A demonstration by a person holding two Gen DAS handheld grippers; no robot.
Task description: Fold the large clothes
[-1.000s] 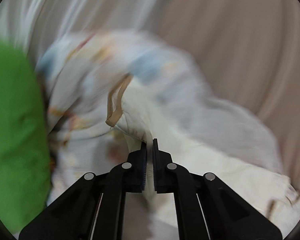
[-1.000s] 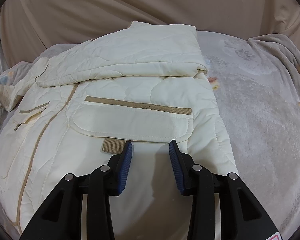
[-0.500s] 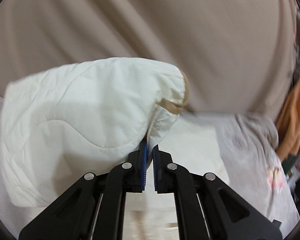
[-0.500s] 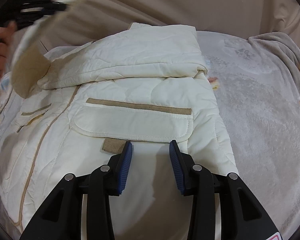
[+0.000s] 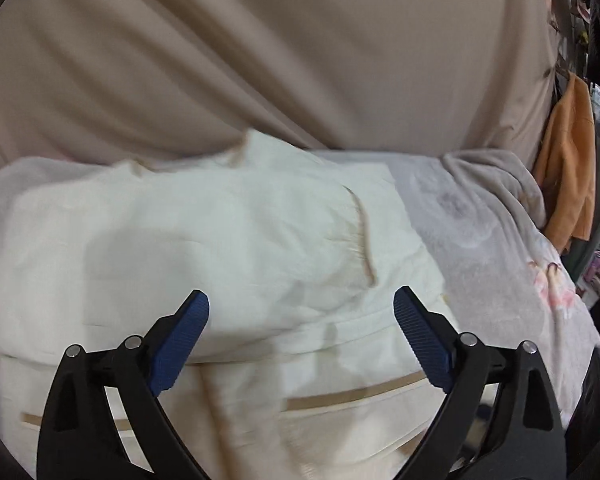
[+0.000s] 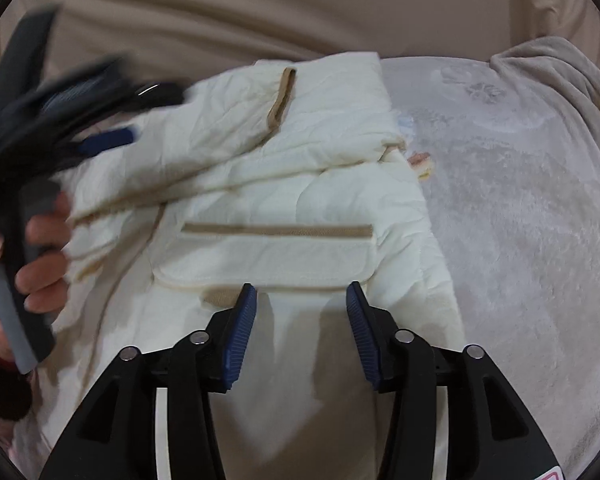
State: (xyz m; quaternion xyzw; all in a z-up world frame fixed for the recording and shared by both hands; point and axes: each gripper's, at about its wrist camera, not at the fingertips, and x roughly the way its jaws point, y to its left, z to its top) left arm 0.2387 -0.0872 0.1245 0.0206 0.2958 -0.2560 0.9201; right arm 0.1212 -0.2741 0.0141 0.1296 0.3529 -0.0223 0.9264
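The left tongs [image 5: 302, 340], shut on a sleeve half a second ago, now gape empty above the cream jacket [image 6: 300, 184] lying mid-bed [image 6: 520, 208], sleeve folded toward twelve o'clock, while the right tongs [image 6: 302, 332] hover half-open, empty.

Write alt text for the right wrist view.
An open right tool hovers over a cream quilted jacket with tan trim, lying on a gray blanket. At left, a hand holds the blurred left tool.
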